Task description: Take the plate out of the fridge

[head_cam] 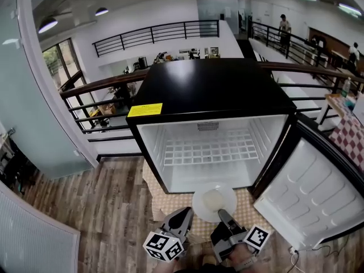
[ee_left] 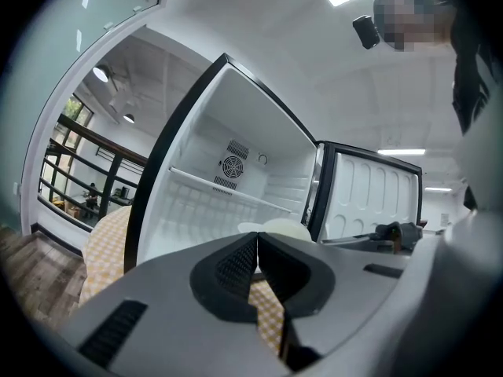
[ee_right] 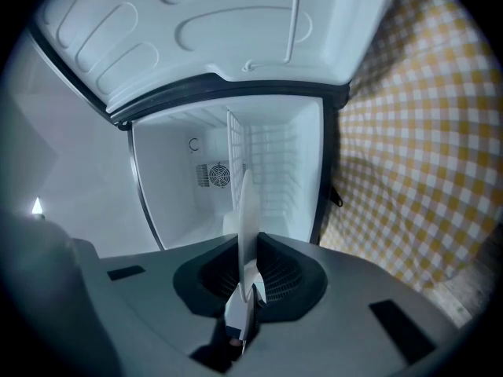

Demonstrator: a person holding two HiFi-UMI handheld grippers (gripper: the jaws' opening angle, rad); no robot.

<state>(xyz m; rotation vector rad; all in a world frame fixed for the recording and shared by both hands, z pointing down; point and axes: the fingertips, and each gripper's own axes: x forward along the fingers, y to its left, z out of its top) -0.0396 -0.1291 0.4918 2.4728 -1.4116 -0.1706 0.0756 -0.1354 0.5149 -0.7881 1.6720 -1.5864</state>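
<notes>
One white plate (head_cam: 213, 202) hangs just outside the open fridge (head_cam: 210, 90), in front of its lower edge and above the yellow checked mat (head_cam: 170, 201). It is clear of the cabinet and touches no shelf. The right tool (head_cam: 223, 214) grips it by the near rim. In the right gripper view the plate (ee_right: 245, 218) stands edge-on between the two dark pads, which are pressed against its sides, with the right tool (ee_right: 246, 277) clamped on the rim's lowest part. The left gripper view shows the plate (ee_left: 277, 228) as a pale disc just past that tool's tips.

The left tool (head_cam: 185, 214) sits beside the right one, near the plate but not touching it. Its jaws are brought together with nothing between them (ee_left: 255, 242).

Behind the plate the fridge's white interior holds a wire shelf (head_cam: 210, 149) with nothing on it, and a small round fan (ee_left: 231, 166) sits in the back wall. The fridge door (head_cam: 313, 192) is swung wide to the right, showing its moulded white inner face. A yellow label (head_cam: 145, 110) is stuck to the front left corner of the black top. The mat lies on a wooden floor (head_cam: 102, 203), and a dark railing (head_cam: 102, 87) runs behind the fridge.
</notes>
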